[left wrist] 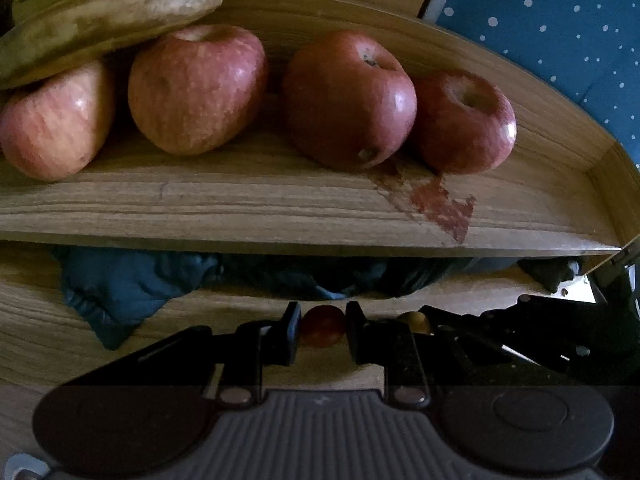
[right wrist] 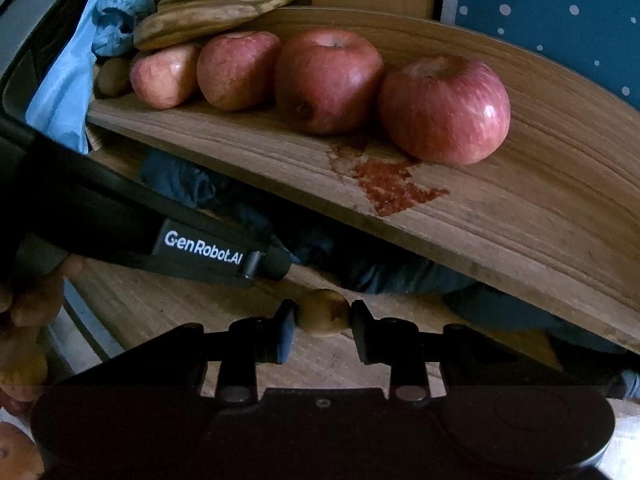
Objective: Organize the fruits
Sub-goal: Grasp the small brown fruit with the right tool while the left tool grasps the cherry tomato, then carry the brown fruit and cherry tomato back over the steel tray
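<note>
Several red apples sit in a row on the upper wooden shelf, with brown-spotted bananas lying on the leftmost ones. They also show in the right wrist view, apples and bananas. My left gripper is shut on a small red fruit below the shelf's front edge. My right gripper is shut on a small yellow-brown fruit, also below the shelf. The right gripper's body shows to the right in the left wrist view.
A red stain marks the shelf in front of the right apples. Dark blue cloth lies on the lower wooden surface under the shelf. A blue dotted fabric hangs behind. The left gripper's black body crosses the right wrist view.
</note>
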The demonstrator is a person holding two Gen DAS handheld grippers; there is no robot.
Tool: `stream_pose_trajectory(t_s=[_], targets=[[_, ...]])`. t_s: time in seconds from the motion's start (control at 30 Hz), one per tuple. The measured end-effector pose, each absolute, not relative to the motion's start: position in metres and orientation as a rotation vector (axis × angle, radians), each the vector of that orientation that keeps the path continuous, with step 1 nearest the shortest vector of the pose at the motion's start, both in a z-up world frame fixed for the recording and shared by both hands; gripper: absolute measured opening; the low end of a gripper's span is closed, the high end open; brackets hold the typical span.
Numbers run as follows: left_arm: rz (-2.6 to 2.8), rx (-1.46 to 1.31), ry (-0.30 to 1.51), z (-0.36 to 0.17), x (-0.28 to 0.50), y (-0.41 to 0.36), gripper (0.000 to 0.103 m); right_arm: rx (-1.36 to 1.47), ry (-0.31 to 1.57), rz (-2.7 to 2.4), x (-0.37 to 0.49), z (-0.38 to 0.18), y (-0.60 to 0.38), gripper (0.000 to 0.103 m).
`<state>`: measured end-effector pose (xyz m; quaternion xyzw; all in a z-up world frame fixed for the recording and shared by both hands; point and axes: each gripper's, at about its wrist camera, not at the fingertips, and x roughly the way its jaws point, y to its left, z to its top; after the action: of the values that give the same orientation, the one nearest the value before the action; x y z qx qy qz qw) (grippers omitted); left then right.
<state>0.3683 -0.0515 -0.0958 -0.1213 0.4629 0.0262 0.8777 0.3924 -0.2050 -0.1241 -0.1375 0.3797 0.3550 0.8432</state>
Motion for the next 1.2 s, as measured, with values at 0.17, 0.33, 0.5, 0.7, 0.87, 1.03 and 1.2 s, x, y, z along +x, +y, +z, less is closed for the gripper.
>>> stream_pose_trajectory(t_s=[0.17,0.33,0.5,0.7,0.87,1.03,1.2], targets=[[0.046,-0.248,0.97,-0.097,0.365,-0.053,0.026,-0.292,0.798,0.748,0.389,-0.123,-0.207,0.031],[0.042,-0.245,0.973,-0.101,0.355,-0.054,0.026,-0.296,0.795,0.748,0.387,-0.122,-0.207,0.031],[0.041,-0.242,0.971,-0.099,0.352,-0.053,0.026,-0.284,0.813,0.734,0.39,-0.127,-0.207,0.031],[0.039,-0.242,0.973,-0.101,0.352,-0.049,0.026,-0.284,0.812,0.74,0.385,-0.125,-0.204,0.031],[0.03,-0.244,0.974,-0.102,0.355,-0.046,0.026,-0.286,0.809,0.743,0.376,-0.123,-0.199,0.031],[0.022,-0.25,0.96,-0.101,0.35,-0.042,0.026,-0.289,0.795,0.734,0.367,-0.118,-0.196,0.031],[0.008,-0.248,0.948,-0.1,0.345,-0.04,0.026,-0.288,0.784,0.718,0.359,-0.111,-0.191,0.031]])
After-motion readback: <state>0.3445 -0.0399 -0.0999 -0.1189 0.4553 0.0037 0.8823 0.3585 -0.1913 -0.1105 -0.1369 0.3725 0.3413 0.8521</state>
